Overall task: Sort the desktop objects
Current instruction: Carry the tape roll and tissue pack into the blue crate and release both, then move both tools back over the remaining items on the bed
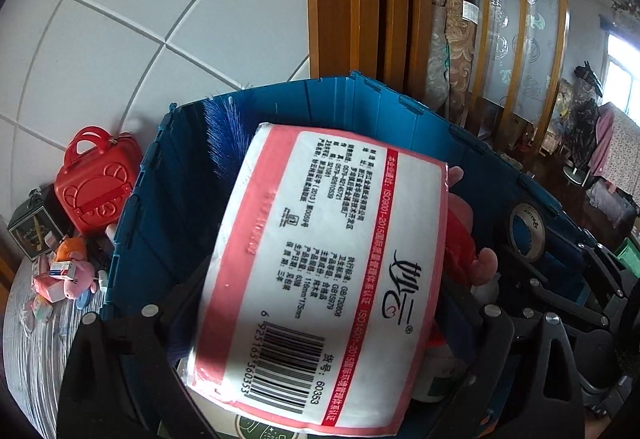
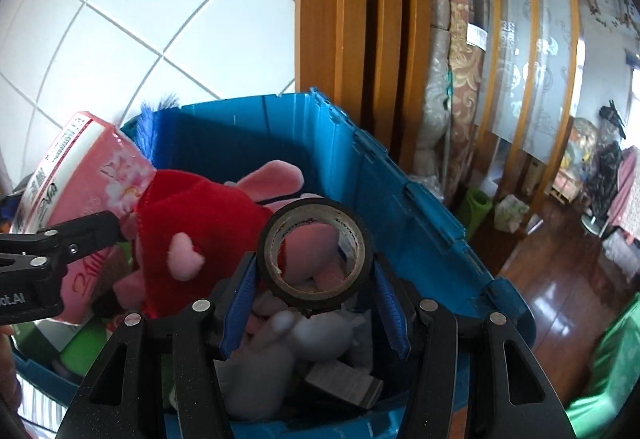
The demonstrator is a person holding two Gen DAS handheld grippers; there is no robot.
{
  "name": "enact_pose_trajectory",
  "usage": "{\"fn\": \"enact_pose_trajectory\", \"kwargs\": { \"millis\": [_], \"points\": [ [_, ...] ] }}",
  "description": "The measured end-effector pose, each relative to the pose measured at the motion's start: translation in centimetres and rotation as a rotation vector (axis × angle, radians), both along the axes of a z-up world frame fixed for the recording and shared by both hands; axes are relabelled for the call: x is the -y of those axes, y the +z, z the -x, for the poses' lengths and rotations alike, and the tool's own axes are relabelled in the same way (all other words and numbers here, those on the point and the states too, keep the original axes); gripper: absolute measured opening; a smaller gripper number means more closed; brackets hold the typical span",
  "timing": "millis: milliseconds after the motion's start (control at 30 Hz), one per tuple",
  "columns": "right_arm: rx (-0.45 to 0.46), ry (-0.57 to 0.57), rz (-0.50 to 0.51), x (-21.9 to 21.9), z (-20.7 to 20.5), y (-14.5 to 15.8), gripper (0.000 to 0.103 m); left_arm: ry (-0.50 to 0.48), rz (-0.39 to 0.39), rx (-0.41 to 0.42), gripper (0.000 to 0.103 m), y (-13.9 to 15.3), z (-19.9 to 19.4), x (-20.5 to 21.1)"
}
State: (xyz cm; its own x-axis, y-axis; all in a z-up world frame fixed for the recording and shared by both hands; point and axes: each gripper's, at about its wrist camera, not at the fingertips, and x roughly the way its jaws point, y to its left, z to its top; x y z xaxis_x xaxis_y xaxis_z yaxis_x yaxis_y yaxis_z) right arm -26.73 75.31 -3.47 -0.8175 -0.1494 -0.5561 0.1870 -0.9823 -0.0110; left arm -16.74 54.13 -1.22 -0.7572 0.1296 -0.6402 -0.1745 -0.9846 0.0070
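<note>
Both tongs hang over the blue crate [image 2: 420,199]. The right gripper [image 2: 316,259] pinches a tape roll [image 2: 316,251]; the left gripper [image 1: 320,319] pinches a tissue pack [image 1: 320,259]. Next, probably let go of both so they drop inside.

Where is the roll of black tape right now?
In the right wrist view the roll of black tape sits between the right gripper's blue-padded fingers, held above the open blue crate, just right of the pink plush toy in red.

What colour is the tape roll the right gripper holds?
Black tape roll, tan cardboard core; clearest in the right wrist view.
</note>
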Motion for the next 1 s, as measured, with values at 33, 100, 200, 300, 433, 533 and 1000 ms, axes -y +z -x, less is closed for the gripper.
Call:
{"fn": "enact_pose_trajectory", "kwargs": {
  "millis": [33,100,200,300,433,533,1000],
  "points": [
    [0.002,-0.004,0.001,-0.1,0.1,-0.1,0.056,0.000,0.000,0.000,0.098,0.0,-0.1,0.1],
    [0.001,-0.011,0.000,0.0,0.0,-0.2,0.057,-0.005,0.004,0.004,0.098,-0.1,-0.2,0.2],
    [-0.012,-0.017,-0.008,0.2,-0.2,0.1,0.068,-0.001,-0.002,-0.007,0.099,0.1,-0.7,1.0],
    [-0.034,-0.034,-0.019,0.3,-0.5,0.6,0.084,0.000,-0.016,-0.013,0.101,0.3,-1.2,1.9],
    [-0.069,-0.050,-0.024,0.6,-1.8,1.5,0.099,-0.003,-0.054,-0.030,0.103,0.6,-2.2,3.3],
    [-0.101,-0.057,-0.048,1.5,-3.0,2.3,0.101,0.007,-0.071,-0.046,0.103,0.9,-3.1,4.6],
    [-0.243,0.144,-0.012,12.2,-8.4,7.1,0.103,0.223,-0.120,-0.203,0.103,3.5,-9.2,19.7]
  ]
}}
